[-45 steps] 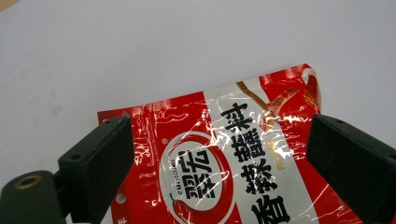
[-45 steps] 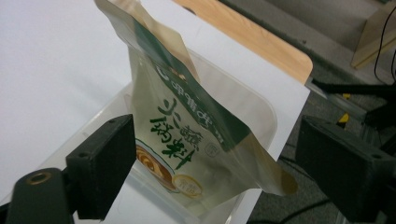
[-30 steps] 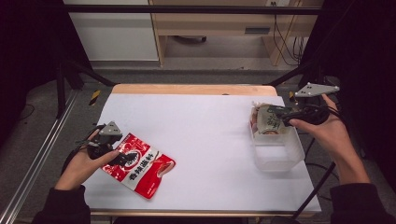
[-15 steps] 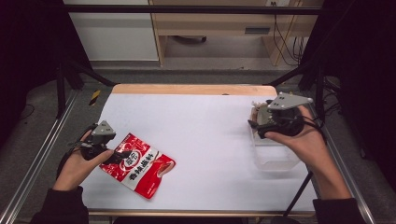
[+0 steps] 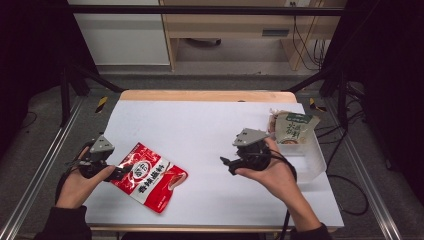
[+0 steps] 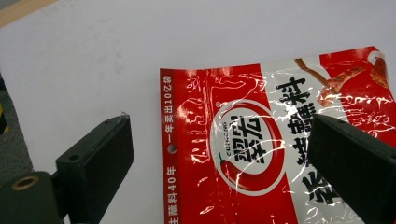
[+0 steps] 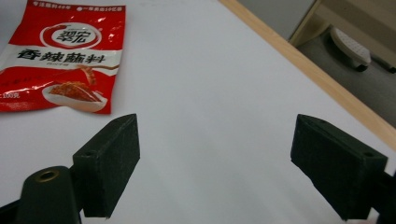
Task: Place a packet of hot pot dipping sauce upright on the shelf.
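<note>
Now we hold our left gripper (image 6: 219, 154) spread wide just over the red packet's (image 5: 148, 176) near short end, while our right gripper (image 5: 226, 163), also spread, points toward it from well apart.

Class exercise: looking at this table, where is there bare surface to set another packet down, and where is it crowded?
Free: the far strip along the wooden edge, and the middle between the red packet and the right gripper. Crowded: the right side, where the clear bin holds a green packet, and the near left, where the left gripper meets the red packet.
</note>
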A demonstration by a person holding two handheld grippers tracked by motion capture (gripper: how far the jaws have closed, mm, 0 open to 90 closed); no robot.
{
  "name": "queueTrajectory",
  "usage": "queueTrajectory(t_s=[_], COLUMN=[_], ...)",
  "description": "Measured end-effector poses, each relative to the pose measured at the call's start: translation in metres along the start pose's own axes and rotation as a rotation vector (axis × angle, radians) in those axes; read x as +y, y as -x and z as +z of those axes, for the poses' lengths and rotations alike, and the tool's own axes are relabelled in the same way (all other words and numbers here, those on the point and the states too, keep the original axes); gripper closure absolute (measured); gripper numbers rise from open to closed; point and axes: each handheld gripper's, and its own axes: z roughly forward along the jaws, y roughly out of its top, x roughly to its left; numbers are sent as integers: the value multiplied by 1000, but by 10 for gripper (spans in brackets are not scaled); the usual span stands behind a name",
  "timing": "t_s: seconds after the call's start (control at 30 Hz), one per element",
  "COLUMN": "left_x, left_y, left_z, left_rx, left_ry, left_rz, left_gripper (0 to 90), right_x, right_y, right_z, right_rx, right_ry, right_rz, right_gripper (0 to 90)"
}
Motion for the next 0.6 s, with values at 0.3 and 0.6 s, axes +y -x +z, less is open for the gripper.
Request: queueTrajectory(t_s=[0.3, 0.6], left_x=[-14, -28], left_y=[-7, -20], left_z=[-4, -3], left_rx=[21, 5], left_ry=[-13, -34], left_rz=[-25, -70], left_gripper=[74, 130], right_x=[-14, -35], right_y=[-34, -59], right_z=[39, 61], right_rx=[48, 69], right_ry=[-6, -3], right_rz=[23, 48], right_gripper=[185, 207])
